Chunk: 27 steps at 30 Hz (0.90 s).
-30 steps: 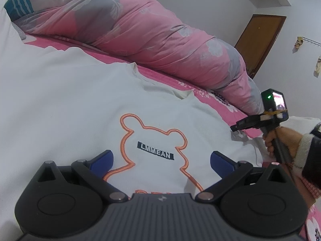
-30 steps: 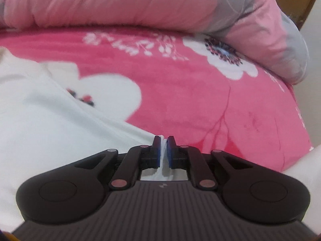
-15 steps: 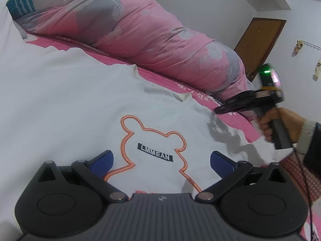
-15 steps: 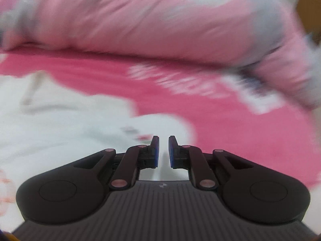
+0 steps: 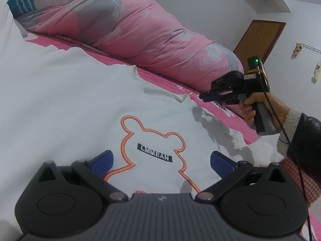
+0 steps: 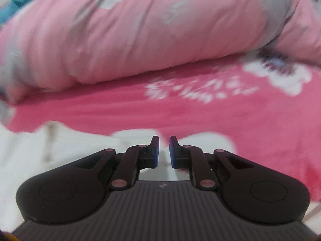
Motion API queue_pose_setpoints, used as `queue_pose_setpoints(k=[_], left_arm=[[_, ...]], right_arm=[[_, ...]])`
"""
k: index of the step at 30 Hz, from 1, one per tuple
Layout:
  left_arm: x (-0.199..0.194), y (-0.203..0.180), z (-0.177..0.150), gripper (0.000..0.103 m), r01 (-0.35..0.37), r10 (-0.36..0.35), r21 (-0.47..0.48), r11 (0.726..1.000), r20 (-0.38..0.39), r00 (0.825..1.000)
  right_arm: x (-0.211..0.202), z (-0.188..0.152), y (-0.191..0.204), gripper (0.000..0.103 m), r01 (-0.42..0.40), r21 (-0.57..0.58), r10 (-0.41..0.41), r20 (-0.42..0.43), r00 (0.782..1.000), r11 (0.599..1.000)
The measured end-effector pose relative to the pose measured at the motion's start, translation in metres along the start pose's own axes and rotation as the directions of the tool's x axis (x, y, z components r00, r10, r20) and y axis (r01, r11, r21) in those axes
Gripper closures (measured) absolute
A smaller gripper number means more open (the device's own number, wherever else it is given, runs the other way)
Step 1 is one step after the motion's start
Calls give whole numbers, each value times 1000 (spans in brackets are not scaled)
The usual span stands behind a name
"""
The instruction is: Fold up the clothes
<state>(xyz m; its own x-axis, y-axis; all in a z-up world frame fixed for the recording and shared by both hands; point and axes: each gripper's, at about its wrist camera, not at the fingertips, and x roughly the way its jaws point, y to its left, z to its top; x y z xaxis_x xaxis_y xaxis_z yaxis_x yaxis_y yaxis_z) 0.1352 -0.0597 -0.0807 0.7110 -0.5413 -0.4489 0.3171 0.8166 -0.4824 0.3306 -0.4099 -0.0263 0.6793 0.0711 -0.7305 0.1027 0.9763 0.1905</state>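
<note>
A white sweatshirt with an orange bear outline and an "LMMEAN" label lies spread flat on the bed. My left gripper is wide open and empty, hovering low over the bear print. My right gripper is held in the air above the sweatshirt's right shoulder, near the collar. In the right wrist view my right gripper has a narrow gap between its fingers and holds nothing; white sweatshirt cloth lies below it.
A pink and grey floral duvet is bunched along the far side of the bed. The pink floral bedsheet shows beyond the sweatshirt. A brown door stands in the far wall. A checked cloth lies at the right edge.
My right gripper let go of the sweatshirt's right edge, lifted off and moved left toward the collar, its fingers parting slightly. My left gripper has stayed in place.
</note>
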Motion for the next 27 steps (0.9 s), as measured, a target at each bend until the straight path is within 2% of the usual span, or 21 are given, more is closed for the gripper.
queue_pose_setpoints(k=[1, 3, 5, 7, 8, 9, 11, 14, 20, 22, 23, 24, 27], left_arm=[[0, 0, 0, 0, 0, 0, 0, 1000, 0, 1000], [0, 0, 0, 0, 0, 0, 0, 1000, 1, 1000], [0, 0, -1, 0, 1, -1, 0, 1000, 1, 1000], [-1, 0, -1, 0, 2, -2, -1, 1000, 2, 1000], [-1, 0, -1, 0, 2, -2, -2, 1000, 2, 1000], [-1, 0, -1, 0, 4, -4, -3, 1000, 3, 1000], [-1, 0, 0, 0, 6, -6, -5, 1000, 4, 1000], [-2, 1, -1, 0, 8, -8, -7, 1000, 6, 1000], [-3, 0, -2, 0, 10, -10, -8, 1000, 7, 1000], [-4, 0, -2, 0, 11, -11, -9, 1000, 7, 1000], [-4, 0, -2, 0, 11, -11, -9, 1000, 6, 1000], [-4, 1, -2, 0, 11, -11, -9, 1000, 6, 1000], [-4, 1, -2, 0, 10, -10, -9, 1000, 5, 1000]], right_arm=[[2, 2, 2, 85, -26, 12, 26, 0, 1000, 1000], [10, 7, 10, 68, -45, 18, 44, 4, 999, 999], [23, 8, 22, 64, -44, -11, 43, -21, 999, 999], [35, 6, 32, 67, -33, -56, 30, -56, 998, 998], [41, 6, 37, 89, -38, -75, 33, -68, 997, 996], [43, 5, 40, 98, -49, -88, 43, -71, 997, 995], [41, 1, 48, 98, -28, -133, 24, -31, 999, 991], [41, -4, 59, 98, 51, -232, -42, 43, 998, 971], [67, -17, 70, 97, 193, -319, -159, 128, 979, 928], [69, -13, 63, 93, 194, -255, -161, 143, 977, 947], [67, -8, 56, 88, 186, -189, -160, 147, 976, 964], [60, -4, 46, 87, 176, -120, -157, 155, 975, 977], [20, 3, 17, 84, 135, 31, -138, 208, 968, 990]])
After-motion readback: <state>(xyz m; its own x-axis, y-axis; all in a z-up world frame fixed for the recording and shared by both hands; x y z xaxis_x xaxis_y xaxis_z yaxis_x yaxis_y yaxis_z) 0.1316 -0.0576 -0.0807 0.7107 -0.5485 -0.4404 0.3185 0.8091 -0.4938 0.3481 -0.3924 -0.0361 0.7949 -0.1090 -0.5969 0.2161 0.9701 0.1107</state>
